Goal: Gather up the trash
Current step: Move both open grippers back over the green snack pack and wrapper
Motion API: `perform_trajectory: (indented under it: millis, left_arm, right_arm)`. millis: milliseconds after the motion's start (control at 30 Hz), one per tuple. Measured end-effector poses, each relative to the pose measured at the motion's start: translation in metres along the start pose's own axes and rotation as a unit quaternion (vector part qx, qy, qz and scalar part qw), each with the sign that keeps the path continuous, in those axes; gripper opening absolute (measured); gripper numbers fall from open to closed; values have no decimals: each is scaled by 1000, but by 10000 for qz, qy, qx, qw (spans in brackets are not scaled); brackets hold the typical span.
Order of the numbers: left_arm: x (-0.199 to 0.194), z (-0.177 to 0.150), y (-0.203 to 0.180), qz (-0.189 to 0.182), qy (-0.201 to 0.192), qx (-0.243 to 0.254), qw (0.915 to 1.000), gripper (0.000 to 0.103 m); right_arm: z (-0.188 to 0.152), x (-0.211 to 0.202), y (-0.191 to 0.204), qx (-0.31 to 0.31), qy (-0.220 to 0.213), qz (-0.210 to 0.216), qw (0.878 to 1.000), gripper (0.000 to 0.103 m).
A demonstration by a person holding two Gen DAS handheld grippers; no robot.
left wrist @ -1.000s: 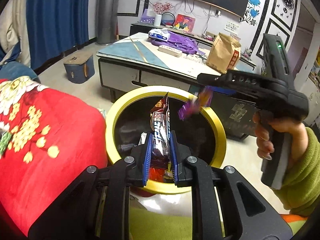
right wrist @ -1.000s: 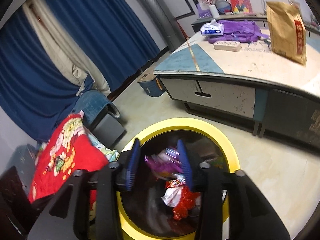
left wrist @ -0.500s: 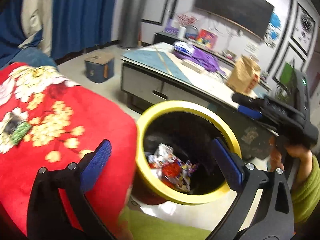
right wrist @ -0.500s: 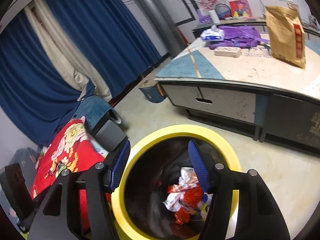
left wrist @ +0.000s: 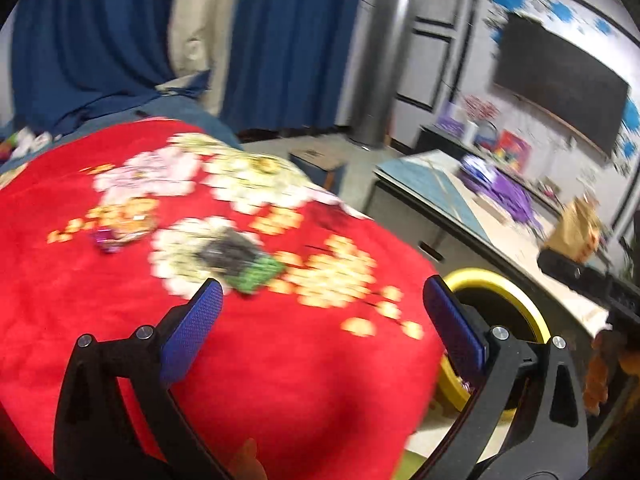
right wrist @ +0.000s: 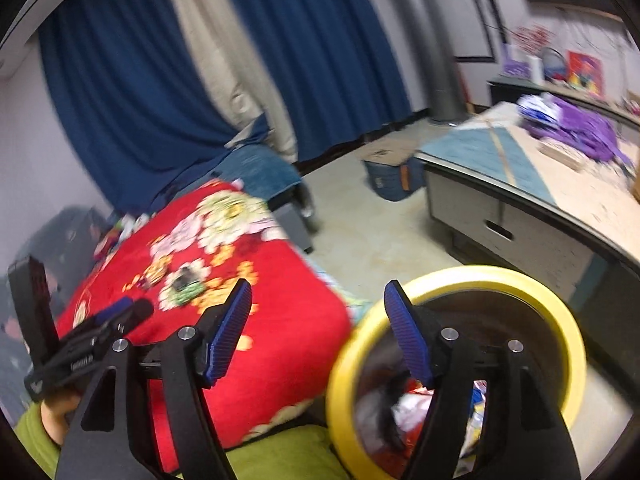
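Left gripper (left wrist: 320, 320): jaws spread wide, nothing between them, above the red floral blanket (left wrist: 248, 344). Dark-and-green wrapper (left wrist: 244, 262) lies on the blanket just beyond the left pad; small purple wrapper (left wrist: 106, 240) farther off to the left, beside an orange one, blurred.

Right gripper (right wrist: 318, 328): jaws have just been opening, nothing between them; right pad over the rim of the yellow bin (right wrist: 532, 292), left pad over the blanket.

Bin: beside the blanket, crumpled wrappers (right wrist: 416, 400) inside
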State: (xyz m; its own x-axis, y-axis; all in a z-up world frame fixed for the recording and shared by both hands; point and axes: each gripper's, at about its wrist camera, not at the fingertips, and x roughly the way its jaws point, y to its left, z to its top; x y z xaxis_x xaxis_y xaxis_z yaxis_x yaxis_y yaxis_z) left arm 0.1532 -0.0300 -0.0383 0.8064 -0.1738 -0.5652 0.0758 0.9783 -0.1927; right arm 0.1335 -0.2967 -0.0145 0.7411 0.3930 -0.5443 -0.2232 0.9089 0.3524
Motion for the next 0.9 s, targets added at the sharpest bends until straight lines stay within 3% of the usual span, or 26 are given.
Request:
perform_trajectory:
  millis: [467,900]
  left_arm:
    - [-42,14,99,776,-557,-912,9912,92]
    - [-29,12,157,862,-358,-1638,9821,92]
  right_arm:
    - [9,65,125,-1076,362,647,9914,74]
    - [3,130,176,-1847,860,764,9760,79]
